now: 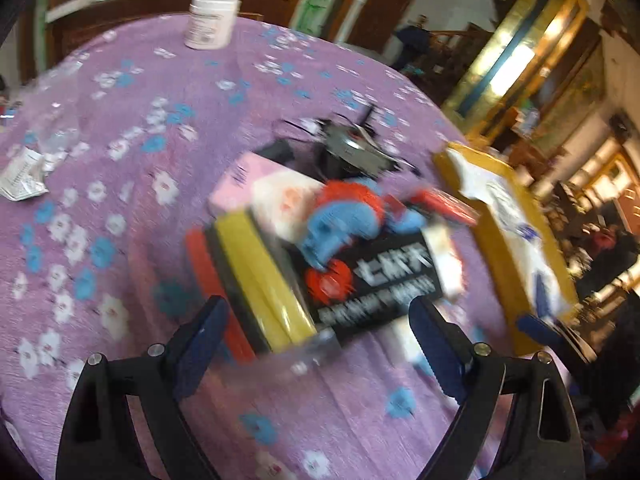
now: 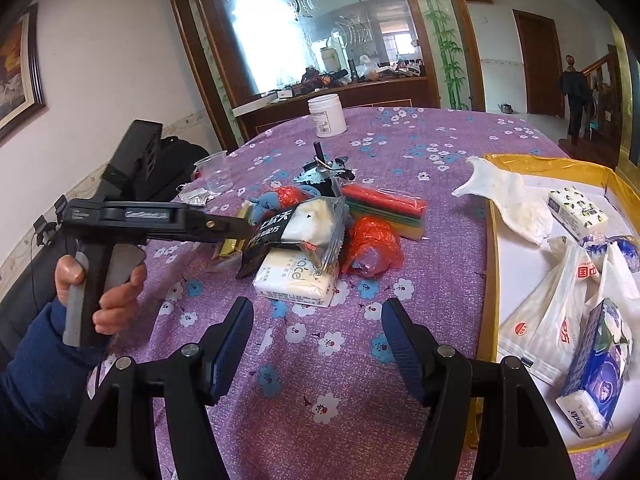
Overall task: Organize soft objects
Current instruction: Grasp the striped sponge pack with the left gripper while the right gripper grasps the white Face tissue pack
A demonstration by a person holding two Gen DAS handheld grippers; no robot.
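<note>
Left gripper [image 1: 316, 320] is held open before the black snack packet [image 2: 280, 226], heaped with a tissue pack [image 2: 296, 278] at twelve o'clock of the open right gripper [image 2: 318, 334].

On the purple tablecloth [image 2: 420, 148] stood one white jar [image 2: 327, 115] and one clear plastic cup [image 2: 215, 171]. The central pile held one black snack packet [image 2: 276, 232], one white tissue pack [image 2: 298, 280], one orange plastic bag [image 2: 374, 246] and one striped sponge stack [image 2: 386, 208]. One yellow-rimmed tray [image 2: 494, 240] held two tissue packs [image 2: 578, 208] [image 2: 596, 376].
</note>
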